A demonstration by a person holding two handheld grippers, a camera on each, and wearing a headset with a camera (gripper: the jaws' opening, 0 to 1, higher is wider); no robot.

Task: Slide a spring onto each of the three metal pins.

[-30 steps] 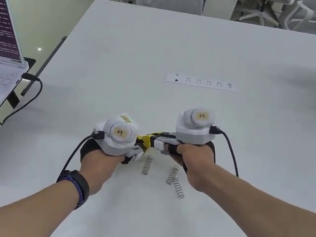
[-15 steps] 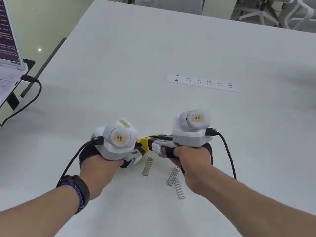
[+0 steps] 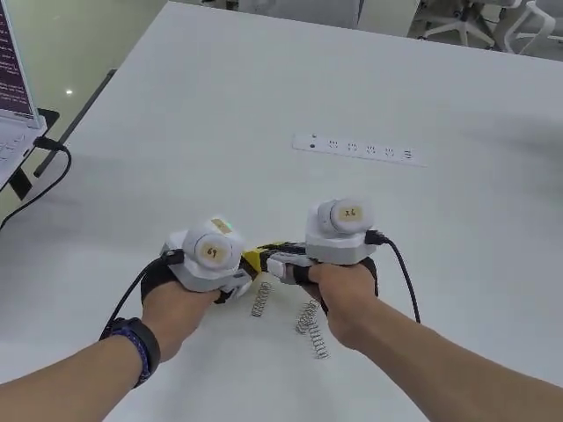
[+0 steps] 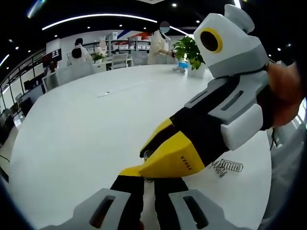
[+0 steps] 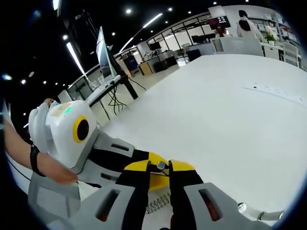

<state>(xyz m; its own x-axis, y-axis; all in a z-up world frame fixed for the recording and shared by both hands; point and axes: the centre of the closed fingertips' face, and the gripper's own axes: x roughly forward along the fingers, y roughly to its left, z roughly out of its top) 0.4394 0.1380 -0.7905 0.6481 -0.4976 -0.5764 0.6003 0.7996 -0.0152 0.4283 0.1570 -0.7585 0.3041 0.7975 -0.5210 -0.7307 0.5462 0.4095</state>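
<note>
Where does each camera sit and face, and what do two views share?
Head view: on the headset, facing forward and down at the table; left hand, right hand, left claw and right claw show.
Left gripper view: on the left claw, looking along its jaws at the right claw and hand.
Right gripper view: on the right claw, facing back at the left claw and hand.
Shared: head and right gripper views both show the wristband and power strip.

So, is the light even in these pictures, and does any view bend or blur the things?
Head view: soft, even light, faint shadows by the sharp springs. Left gripper view: the fisheye curves the table edge, and the right claw looms large. Right gripper view: ceiling lamps glare as bright spots; the left claw looks swollen.
</note>
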